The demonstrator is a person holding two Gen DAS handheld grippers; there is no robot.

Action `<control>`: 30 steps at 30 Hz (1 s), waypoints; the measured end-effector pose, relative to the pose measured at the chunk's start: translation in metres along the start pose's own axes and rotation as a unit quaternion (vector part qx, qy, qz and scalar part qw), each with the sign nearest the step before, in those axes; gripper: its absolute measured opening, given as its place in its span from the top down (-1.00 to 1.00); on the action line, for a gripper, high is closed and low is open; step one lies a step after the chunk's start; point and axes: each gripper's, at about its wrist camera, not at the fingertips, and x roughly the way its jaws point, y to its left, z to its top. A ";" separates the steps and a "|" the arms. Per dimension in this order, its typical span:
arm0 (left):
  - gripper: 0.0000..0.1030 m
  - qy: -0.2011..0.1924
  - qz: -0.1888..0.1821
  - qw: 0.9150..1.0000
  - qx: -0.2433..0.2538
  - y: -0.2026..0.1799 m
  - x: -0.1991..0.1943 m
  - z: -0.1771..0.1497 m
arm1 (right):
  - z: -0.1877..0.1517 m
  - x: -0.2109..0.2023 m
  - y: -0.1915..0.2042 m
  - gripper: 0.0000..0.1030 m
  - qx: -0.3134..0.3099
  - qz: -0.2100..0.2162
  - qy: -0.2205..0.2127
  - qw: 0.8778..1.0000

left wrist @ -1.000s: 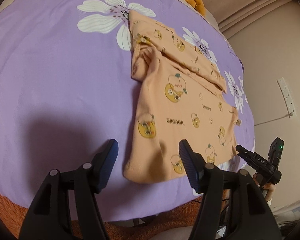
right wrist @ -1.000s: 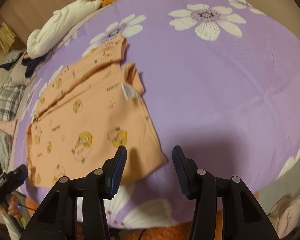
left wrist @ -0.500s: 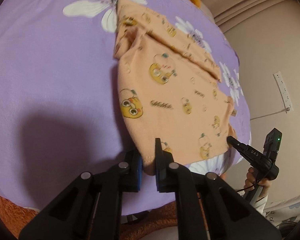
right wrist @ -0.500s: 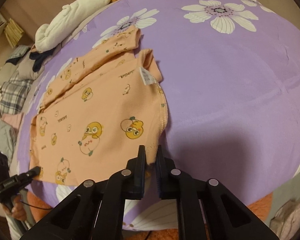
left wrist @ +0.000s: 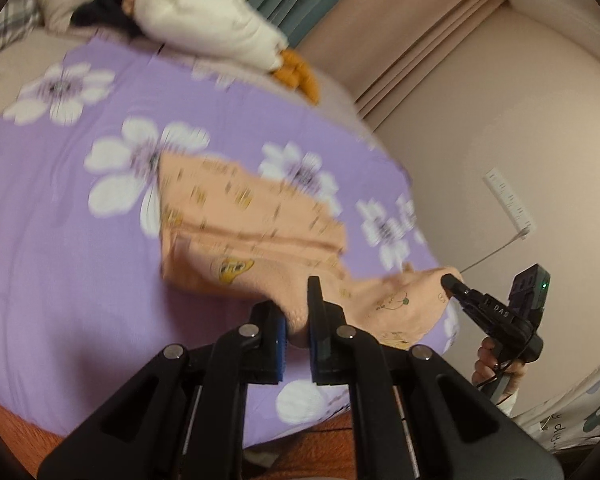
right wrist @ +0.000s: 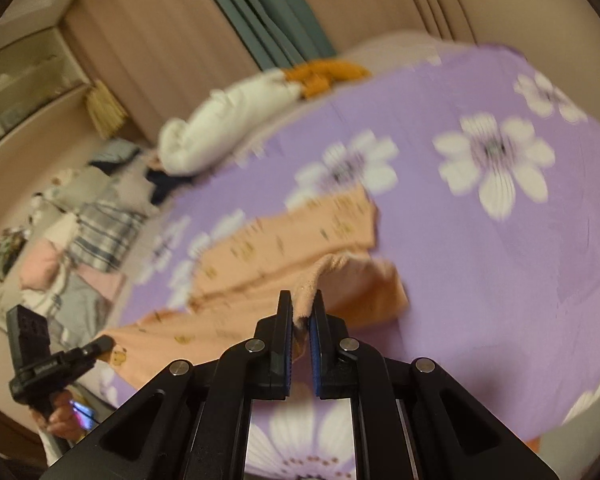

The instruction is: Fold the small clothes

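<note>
A small peach garment (left wrist: 256,224) with cartoon prints lies on the purple flowered bed cover (left wrist: 60,248). My left gripper (left wrist: 298,320) is shut on one near corner of its hem and holds it lifted off the bed. My right gripper (right wrist: 301,312) is shut on the other near hem corner of the garment (right wrist: 300,236), also lifted. The near half hangs raised between the two grippers; the far half rests flat. Each gripper shows in the other's view, the right gripper (left wrist: 452,282) and the left gripper (right wrist: 104,342). Both views are blurred by motion.
A white padded garment (left wrist: 208,28) and an orange item (left wrist: 300,76) lie at the far end of the bed. Several other clothes (right wrist: 80,236) are piled left of the bed. A wall with a power strip (left wrist: 508,204) stands to the right.
Both grippers went from open to shut on the garment's near hem corners, then lifted them up and away from the bed, raising the near half of the garment.
</note>
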 end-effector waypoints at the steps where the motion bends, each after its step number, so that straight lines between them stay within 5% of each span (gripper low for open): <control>1: 0.85 -0.010 -0.003 1.000 0.004 -0.003 -0.007 0.005 | 0.004 -0.005 0.005 0.83 -0.005 0.006 -0.010 1.000; 14: 0.84 -0.025 -0.010 0.999 -0.018 -0.005 -0.030 0.008 | 0.010 -0.033 0.017 0.83 -0.012 0.033 -0.060 0.998; 30: 0.84 -0.027 0.022 0.998 -0.052 0.023 0.023 0.049 | 0.042 0.027 0.001 0.83 0.014 0.004 -0.038 0.999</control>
